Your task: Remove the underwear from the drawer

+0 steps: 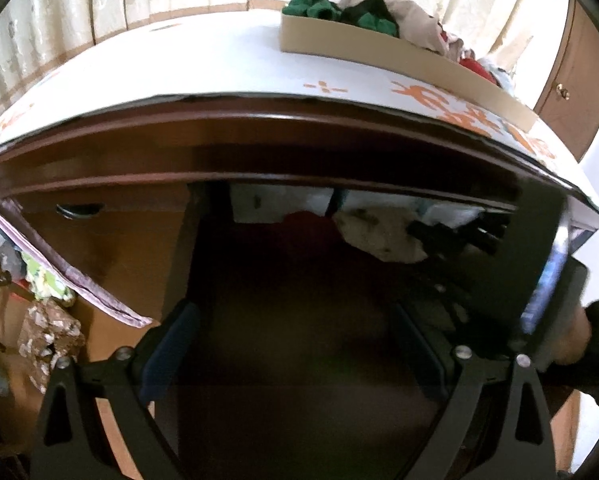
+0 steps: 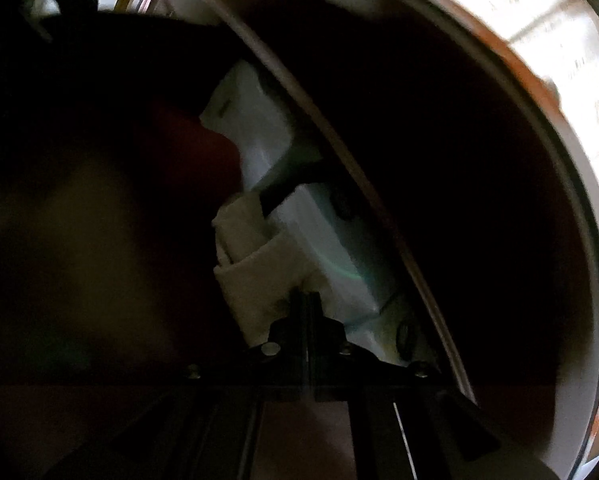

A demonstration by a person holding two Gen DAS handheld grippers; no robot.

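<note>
A: Dresser [image 1: 259, 148] first: dark wood, with a white printed sheet on top and a cardboard tray [image 1: 379, 46] of clothes at its far right. Below the top edge the drawer [image 1: 299, 300] stands pulled out, dim inside.

B: And the underwear?

A: At the far end of the drawer, right of middle, a pale cream piece [image 1: 379, 236] lies bunched against white folded things, with something dark red to its left. The right gripper [image 2: 305, 300] has its tips on it.

B: Gripping it?

A: Its jaws are closed tight, tips together at the near edge of the cream cloth [image 2: 255, 280]. I judge a fold is pinched, but the picture is too blurred and dark to be sure how much.

B: Then how should the pull go?

A: Lift slowly, up and toward the near side, watching that the cloth follows and clears the low dresser edge above it. If only a thin fold is caught it may slip.

B: The left gripper [image 1: 295, 344]?

A: Jaws wide apart, empty, over the near part of the drawer. It can steady the drawer front.
</note>
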